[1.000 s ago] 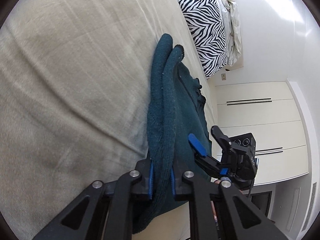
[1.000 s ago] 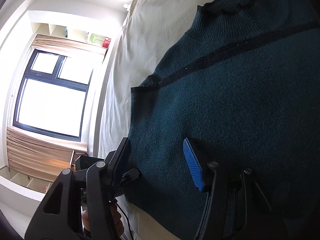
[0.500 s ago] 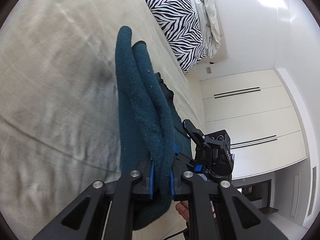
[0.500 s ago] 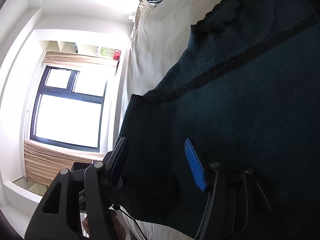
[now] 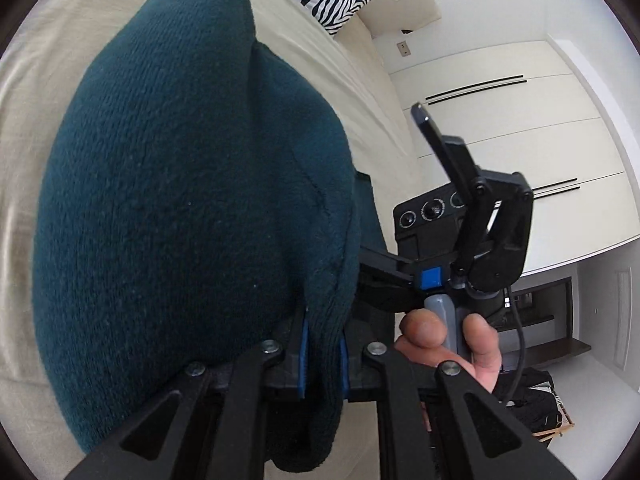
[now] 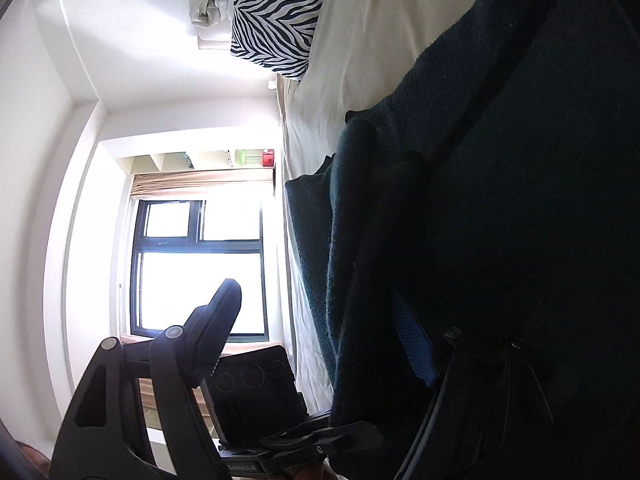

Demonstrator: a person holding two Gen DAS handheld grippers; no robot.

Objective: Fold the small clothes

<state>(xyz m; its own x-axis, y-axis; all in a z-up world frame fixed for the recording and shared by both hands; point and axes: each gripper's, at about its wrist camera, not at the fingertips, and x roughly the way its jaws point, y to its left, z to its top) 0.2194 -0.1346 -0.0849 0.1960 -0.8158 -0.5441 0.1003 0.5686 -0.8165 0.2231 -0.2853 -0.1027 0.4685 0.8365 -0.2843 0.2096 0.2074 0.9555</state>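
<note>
Your left gripper (image 5: 322, 354) was clamped on a thick fold of the dark teal sweater (image 5: 180, 208), which bulged up in front of the camera above the beige bed (image 5: 332, 64). Your right gripper (image 6: 320, 332) stood wide open, its fingers spread well apart beside the hanging sweater edge, gripping nothing. A zebra-striped pillow (image 6: 276, 12) lay at the bed's far end.

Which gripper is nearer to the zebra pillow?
Hard to tell. Left gripper is shut on the teal sweater; right gripper is open. Both stay far from the zebra pillow.
</note>
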